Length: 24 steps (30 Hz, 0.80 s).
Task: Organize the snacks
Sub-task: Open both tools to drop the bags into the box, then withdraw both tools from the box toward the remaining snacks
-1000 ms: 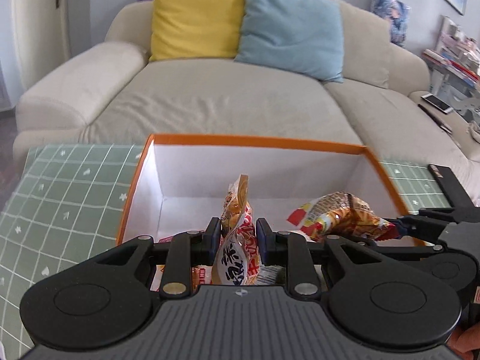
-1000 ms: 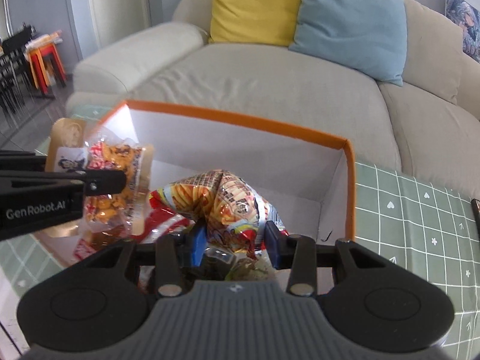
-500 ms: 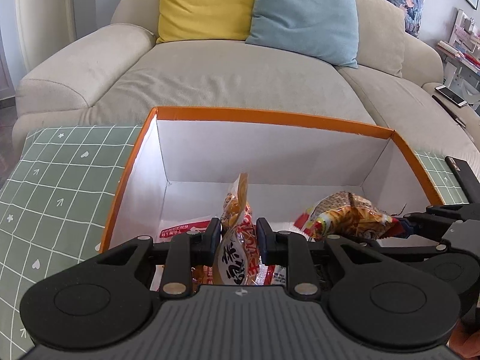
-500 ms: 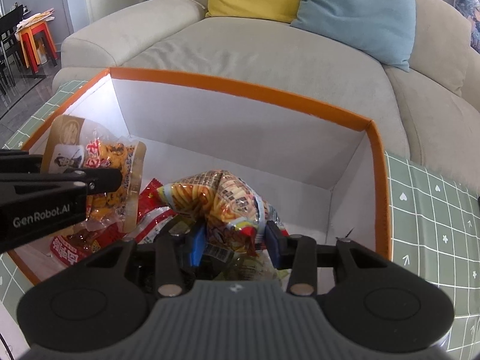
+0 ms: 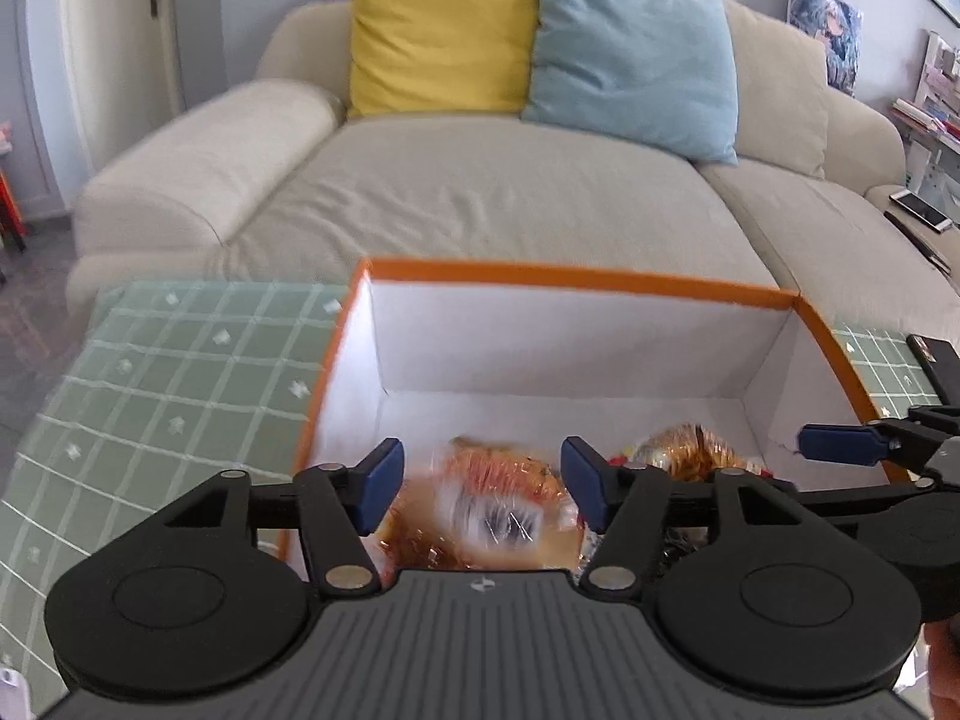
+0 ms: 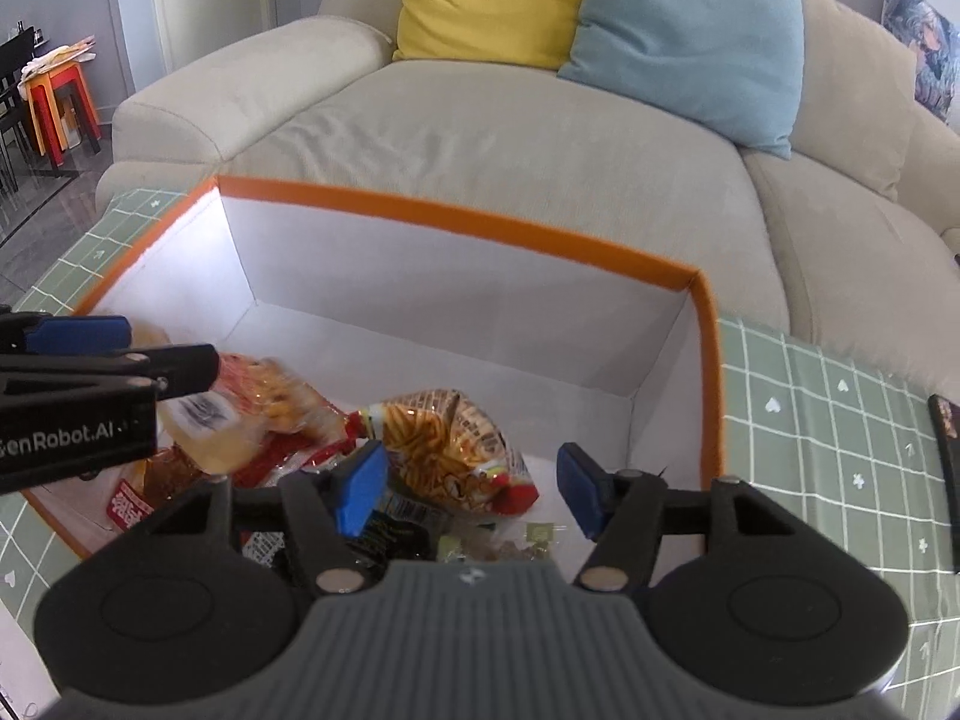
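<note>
A green tablecloth [image 5: 180, 396] with a white grid and small hearts covers the table, and on it sits a box [image 6: 468, 228] with an orange rim and white inner walls. Behind the table a beige sofa [image 5: 480, 180] fills the room, with a yellow cushion [image 5: 441, 30] and a light blue cushion [image 5: 636, 54] leaning against its back; red and orange stools [image 6: 57, 102] stand far off to the left. Both tongs hang above the box with their blue-padded fingers spread wide and nothing between them. Below the left gripper [image 5: 480, 483] lies an orange snack packet [image 5: 498, 498], blurred, on the box floor. Below the right gripper [image 6: 471, 483] lies a crinkled fries packet [image 6: 447, 450], beside other wrappers at the box's near end. A dark flat object [image 6: 947, 456] lies on the cloth to the right.
</note>
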Available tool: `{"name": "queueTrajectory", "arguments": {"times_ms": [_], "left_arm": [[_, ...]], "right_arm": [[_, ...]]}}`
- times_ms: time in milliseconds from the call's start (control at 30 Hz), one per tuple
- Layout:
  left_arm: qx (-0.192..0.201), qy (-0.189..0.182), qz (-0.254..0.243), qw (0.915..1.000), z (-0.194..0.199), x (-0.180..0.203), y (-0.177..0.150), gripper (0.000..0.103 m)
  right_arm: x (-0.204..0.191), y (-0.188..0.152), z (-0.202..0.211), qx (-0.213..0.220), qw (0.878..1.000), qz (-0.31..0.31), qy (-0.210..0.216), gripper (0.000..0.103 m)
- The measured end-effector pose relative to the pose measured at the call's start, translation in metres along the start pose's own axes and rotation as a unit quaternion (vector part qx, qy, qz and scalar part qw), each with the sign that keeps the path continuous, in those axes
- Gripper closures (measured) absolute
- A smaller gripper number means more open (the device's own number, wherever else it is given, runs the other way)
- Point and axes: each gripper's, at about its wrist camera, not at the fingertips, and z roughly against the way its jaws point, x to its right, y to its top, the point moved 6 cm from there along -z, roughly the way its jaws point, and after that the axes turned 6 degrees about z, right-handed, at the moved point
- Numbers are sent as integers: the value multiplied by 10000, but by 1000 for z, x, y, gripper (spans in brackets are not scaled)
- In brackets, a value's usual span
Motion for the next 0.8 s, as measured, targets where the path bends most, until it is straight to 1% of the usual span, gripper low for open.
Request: {"name": "queueTrajectory", "arguments": {"times_ms": [33,100,167,267,333,367,400,533,567,600,667,700,767,800], "left_arm": [[126,47,-54,9999,6,0,2,23],[429,100,-184,9989,18,3,6,20],[652,133,-313,9973,30,5,9,17],[818,188,-421,9956,44,9,12,14],[888,77,-552,9945,53,13,10,14],[901,-29,-615,9940,57,16,8,14],[886,-96,-642,9940,61,18,4,13],[776,14,-608,9951,71,19,-8,13],[761,-19,-621,9952,75,19,-12,13],[747,-141,-618,9952,79,20,-17,13],[709,-297,-558,9955,86,19,-25,19],[687,-287,-555,9957,89,20,-30,24],[698,-201,-572,9957,97,21,-43,27],[664,-195,-583,9959,99,21,-48,31]], "right_arm": [[1,1,4,61,10000,-12,-39,41],[1,2,14,230,9997,-43,-115,29],[2,3,24,405,9991,-48,-128,29],[2,3,39,567,9983,-65,-102,29],[5,0,50,711,9973,-124,-168,26],[7,-1,55,781,9965,-181,-229,22],[8,-3,60,848,9958,-243,-232,21],[12,-18,82,1051,9933,-428,-232,20],[12,-22,88,1115,9924,-452,-260,18],[13,-27,96,1211,9911,-469,-303,16],[11,-37,108,1385,9887,-466,-325,15],[10,-43,114,1438,9880,-455,-330,15],[8,-54,123,1495,9872,-452,-324,15],[6,-62,128,1529,9867,-472,-299,15]]}}
